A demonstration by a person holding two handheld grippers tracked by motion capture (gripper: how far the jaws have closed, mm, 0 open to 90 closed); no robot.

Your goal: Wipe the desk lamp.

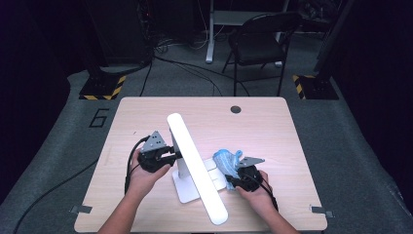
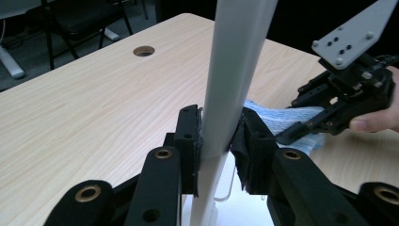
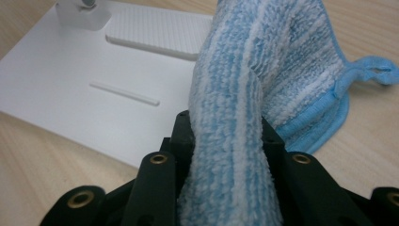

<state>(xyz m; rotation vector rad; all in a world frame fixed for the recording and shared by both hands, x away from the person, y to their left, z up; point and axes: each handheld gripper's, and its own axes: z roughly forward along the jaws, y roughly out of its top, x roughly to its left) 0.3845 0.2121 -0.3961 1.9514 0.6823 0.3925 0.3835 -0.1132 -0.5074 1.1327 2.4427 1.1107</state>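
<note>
High view: left gripper [image 1: 176,156] clamps the lamp [image 1: 195,163] post; right gripper [image 1: 229,181], beside its base, pinches the blue cloth [image 1: 226,161], likely wiping next.

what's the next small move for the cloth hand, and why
Probably bring the blue striped cloth up against the white lamp bar and start wiping. The right hand-held gripper is shut on the cloth beside the lamp base, while the left hand-held gripper clamps the lamp's stem.
</note>
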